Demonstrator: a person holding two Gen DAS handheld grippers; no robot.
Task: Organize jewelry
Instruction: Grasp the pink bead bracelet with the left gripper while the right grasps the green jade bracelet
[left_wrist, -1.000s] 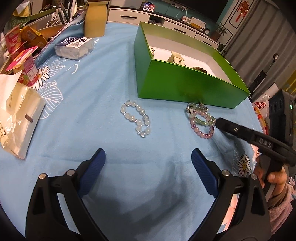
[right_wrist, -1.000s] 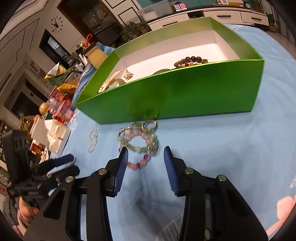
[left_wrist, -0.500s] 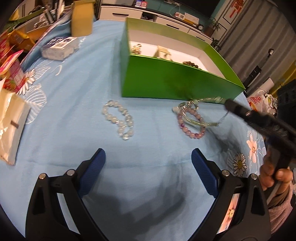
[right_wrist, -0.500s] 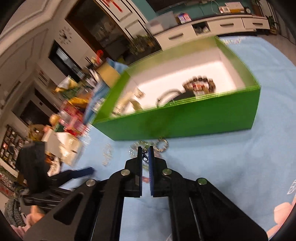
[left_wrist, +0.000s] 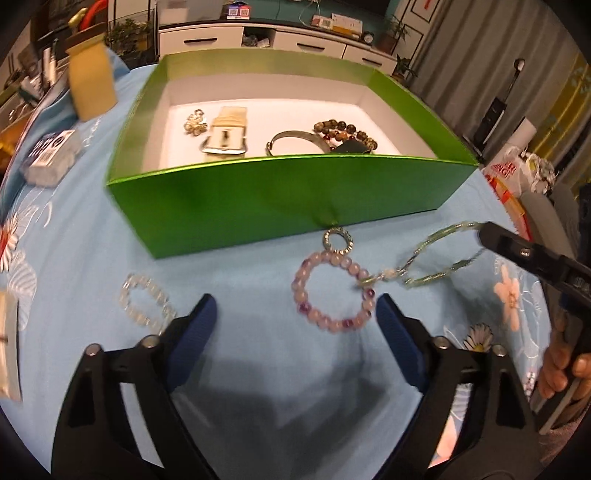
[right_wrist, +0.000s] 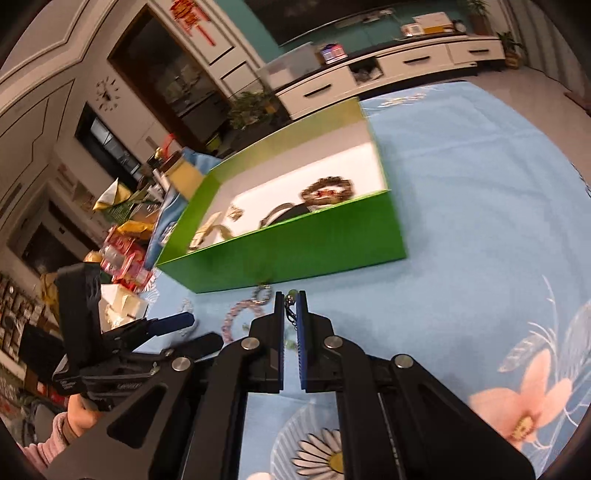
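A green box (left_wrist: 280, 199) with a white inside holds several jewelry pieces; it also shows in the right wrist view (right_wrist: 306, 240). In front of it lie a pink bead bracelet (left_wrist: 334, 291), a silver ring (left_wrist: 338, 240) and a clear bead bracelet (left_wrist: 146, 302). My right gripper (right_wrist: 290, 299) is shut on a pale green bracelet (left_wrist: 436, 254) and lifts it to the right of the pink one. My left gripper (left_wrist: 295, 317) is open and empty, just short of the pink bracelet.
A blue flowered tablecloth (left_wrist: 258, 362) covers the table. A yellow jar (left_wrist: 90, 85) and a white packet (left_wrist: 51, 155) stand at the far left. Snack packs and clutter (right_wrist: 122, 251) line the table's left side.
My right gripper shut on the green bracelet and pulled it up and right, off the pink one. My left gripper moved closer to the box and the pink bracelet.
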